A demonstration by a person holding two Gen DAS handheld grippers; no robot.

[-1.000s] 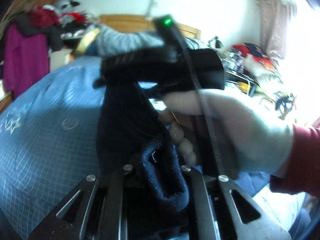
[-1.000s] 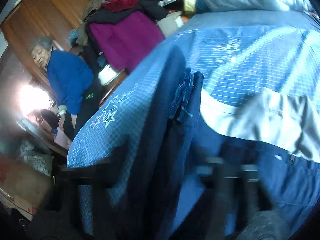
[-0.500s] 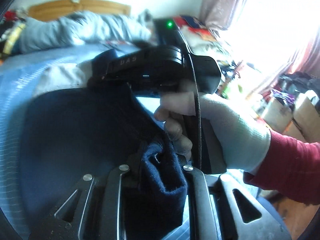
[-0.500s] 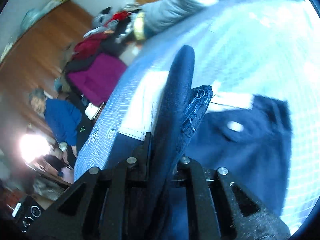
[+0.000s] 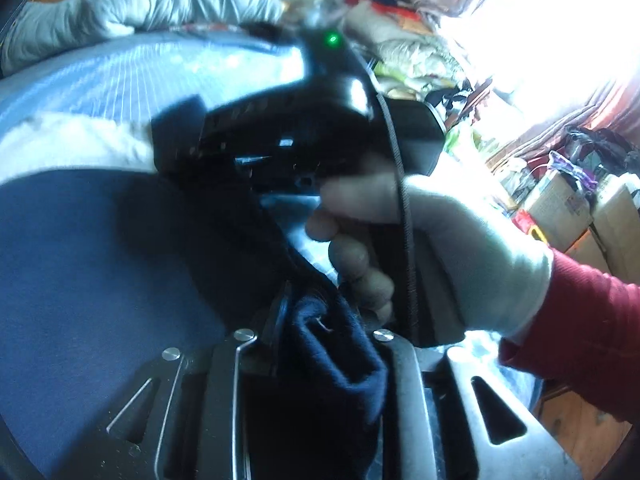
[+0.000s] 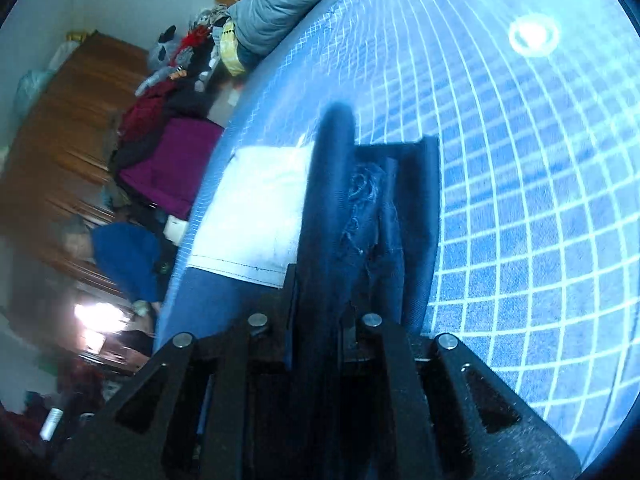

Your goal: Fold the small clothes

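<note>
Both grippers, the left gripper [image 5: 320, 332] and right gripper [image 6: 320, 316], stay clamped on the navy garment [image 6: 416, 208], which has dropped from mid-air onto the blue checked bedspread [image 6: 540, 200] beside a white cloth [image 6: 256, 208], so the fold looks nearly laid.

Grey quilt [image 5: 140, 4] on checked bedspread [image 6: 540, 200]; cardboard boxes [image 5: 580, 208].

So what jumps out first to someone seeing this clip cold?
Both grippers are shut on one dark navy garment held over the blue checked bedspread. In the left wrist view, the left gripper pinches a bunched edge, and the gloved hand holding the right gripper fills the middle.
</note>
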